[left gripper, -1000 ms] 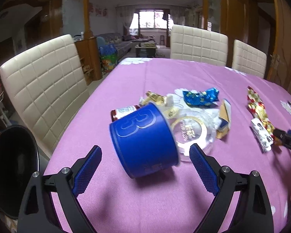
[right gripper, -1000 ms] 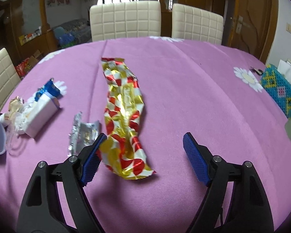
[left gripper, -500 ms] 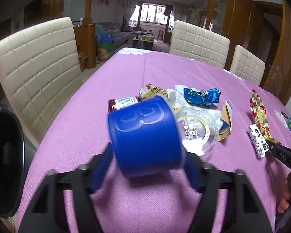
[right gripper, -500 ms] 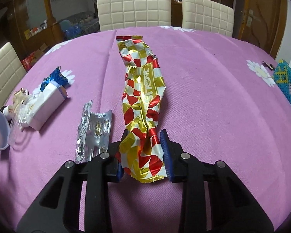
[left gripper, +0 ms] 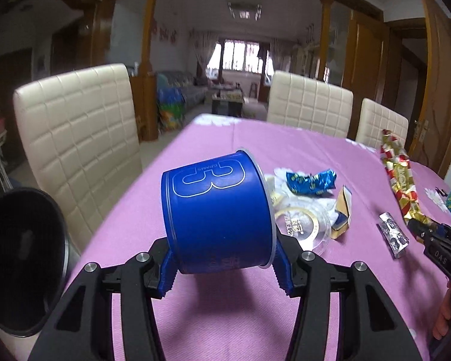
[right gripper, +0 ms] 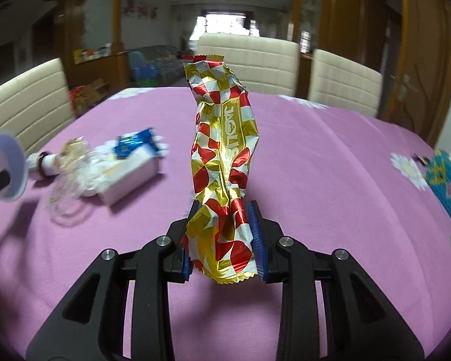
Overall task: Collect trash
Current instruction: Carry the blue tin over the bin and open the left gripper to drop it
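Blue cup (left gripper: 219, 219): lying on its side in the left claw (left gripper: 224, 266), clamped across the body, white rim to the right. Lifted off the purple surface (left gripper: 225, 325); shadow beneath it. The sideways hold probably follows from a low approach along the cloth. Nothing seen of its inside from this angle; contents cannot be told.

Red-and-gold wrapper (right gripper: 224, 162): pinched at its near end by the right claw (right gripper: 222, 237), jaws closed narrow on the foil. The long limp body rises ahead of the claw and away from the surface (right gripper: 330, 180). An end grip suits a thin flat thing that offers no other edge.

Both claws loaded, so judged step: carry to the bin.

Black bin (left gripper: 24, 258): off the surface's left edge, low, beside the cream chair (left gripper: 78, 138). Mouth faces the left camera; interior dark, nothing made out inside.

Left on the surface:
- clear plastic lid (left gripper: 300, 228) with a gold ring label, just behind the cup
- blue crumpled wrapper (left gripper: 311, 180)
- small folded carton (left gripper: 341, 213)
- silver blister pack (left gripper: 394, 237), near the right claw
- small bottle (right gripper: 45, 162), lying down, seen from the right camera

Teal patterned box (right gripper: 448, 186) at the far right edge; probably not trash.
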`<action>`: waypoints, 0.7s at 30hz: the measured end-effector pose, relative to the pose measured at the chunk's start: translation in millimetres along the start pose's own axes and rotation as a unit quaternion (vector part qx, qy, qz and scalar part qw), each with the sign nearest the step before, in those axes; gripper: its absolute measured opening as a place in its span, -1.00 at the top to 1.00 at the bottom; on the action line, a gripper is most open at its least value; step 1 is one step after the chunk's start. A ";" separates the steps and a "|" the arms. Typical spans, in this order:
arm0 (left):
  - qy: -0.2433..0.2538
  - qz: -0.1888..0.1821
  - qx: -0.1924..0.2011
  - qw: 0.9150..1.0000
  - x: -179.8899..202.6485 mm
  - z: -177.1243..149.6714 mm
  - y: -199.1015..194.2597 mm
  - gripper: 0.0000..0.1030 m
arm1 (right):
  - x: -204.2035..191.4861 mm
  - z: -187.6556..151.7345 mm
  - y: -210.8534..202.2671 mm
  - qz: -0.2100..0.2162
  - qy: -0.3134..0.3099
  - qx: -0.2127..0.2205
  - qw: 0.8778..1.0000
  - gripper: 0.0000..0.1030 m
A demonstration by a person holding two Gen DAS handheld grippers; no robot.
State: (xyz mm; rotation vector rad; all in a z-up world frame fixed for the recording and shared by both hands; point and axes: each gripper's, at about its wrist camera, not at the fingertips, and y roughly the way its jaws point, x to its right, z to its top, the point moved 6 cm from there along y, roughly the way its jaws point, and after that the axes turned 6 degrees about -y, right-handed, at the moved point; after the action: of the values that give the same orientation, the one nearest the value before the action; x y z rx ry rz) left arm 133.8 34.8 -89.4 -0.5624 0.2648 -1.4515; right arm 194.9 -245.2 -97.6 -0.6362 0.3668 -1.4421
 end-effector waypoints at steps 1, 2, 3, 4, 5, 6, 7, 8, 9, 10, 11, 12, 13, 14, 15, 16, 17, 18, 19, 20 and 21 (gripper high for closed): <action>0.001 0.002 0.006 1.000 -1.3 0.2 -3.5 0.01 | -5.8 0.7 -1.1 0.008 -0.005 0.002 1.000 0.37; 0.002 0.003 0.009 1.000 -3.5 1.4 -5.4 0.01 | -9.1 1.0 -1.6 0.013 -0.007 0.003 1.000 0.37; 0.004 0.002 0.011 1.000 -5.0 1.3 -7.9 0.01 | -11.2 1.4 -1.9 0.018 -0.010 0.005 1.000 0.37; 0.006 0.003 0.011 1.000 -6.7 1.1 -9.7 0.01 | -15.9 2.0 -2.7 0.024 -0.013 0.006 1.000 0.37; 0.009 0.005 0.010 1.000 -8.6 0.5 -10.7 0.01 | -18.6 2.2 -2.5 0.029 -0.014 0.005 0.999 0.37; 0.012 0.008 0.009 1.000 -11.6 0.2 -11.8 0.01 | -22.6 2.0 -2.7 0.036 -0.015 0.004 0.999 0.37; 0.012 0.011 0.009 1.000 -13.9 0.2 -12.6 0.01 | -28.9 2.1 -2.8 0.046 -0.017 0.001 0.999 0.37; 0.013 0.016 0.010 1.000 -17.4 0.7 -13.5 0.01 | -33.6 1.2 -3.7 0.053 -0.019 0.000 0.998 0.37; 0.013 0.019 0.011 1.000 -20.9 0.9 -14.5 0.01 | -39.1 1.4 -3.8 0.059 -0.022 0.000 0.998 0.37; 0.015 0.024 0.014 1.000 -23.8 1.5 -15.5 0.01 | -47.5 3.1 -5.6 0.062 -0.030 0.003 0.998 0.37; 0.017 0.030 0.017 0.999 -26.0 2.1 -16.8 0.01 | -53.8 3.9 -7.5 0.063 -0.037 0.008 0.997 0.37; 0.021 0.040 0.026 0.999 -30.0 3.9 -19.4 0.01 | -61.9 6.4 -10.8 0.064 -0.047 0.015 0.997 0.37; 0.023 0.047 0.032 0.998 -32.4 4.2 -21.9 0.01 | -69.0 7.2 -15.3 0.064 -0.054 0.021 0.996 0.37; 0.026 0.055 0.040 0.997 -34.8 6.1 -23.9 0.01 | -79.6 11.3 -20.2 0.068 -0.064 0.033 0.995 0.37; 0.029 0.067 0.052 0.996 -38.6 8.3 -27.2 0.01 | -85.8 14.3 -23.1 0.070 -0.068 0.040 0.994 0.37; 0.031 0.074 0.058 0.995 -41.3 9.9 -29.4 0.01 | -96.1 18.1 -27.0 0.074 -0.075 0.050 0.993 0.37; 0.031 0.078 0.062 0.995 -44.1 11.2 -30.9 0.01 | -101.6 20.2 -28.2 0.078 -0.079 0.055 0.992 0.37; 0.029 0.082 0.066 0.994 -48.1 13.1 -33.3 0.01 | -109.8 22.2 -30.0 0.084 -0.084 0.059 0.991 0.37; 0.026 0.084 0.068 0.994 -52.8 15.1 -35.1 0.01 | -117.8 23.8 -31.0 0.091 -0.089 0.062 0.990 0.37; 0.022 0.086 0.069 0.994 -56.7 15.8 -37.3 0.01 | -128.1 25.1 -32.0 0.098 -0.098 0.064 0.988 0.37; 0.018 0.088 0.069 0.994 -60.0 16.6 -37.7 0.01 | -136.9 25.7 -32.5 0.105 -0.106 0.065 0.987 0.37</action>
State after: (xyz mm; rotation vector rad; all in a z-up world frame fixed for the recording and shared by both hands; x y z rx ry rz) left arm 102.6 96.1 -65.8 -0.3905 0.2356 -1.2982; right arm 168.6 -106.0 -77.0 -0.6196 0.1655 -1.1752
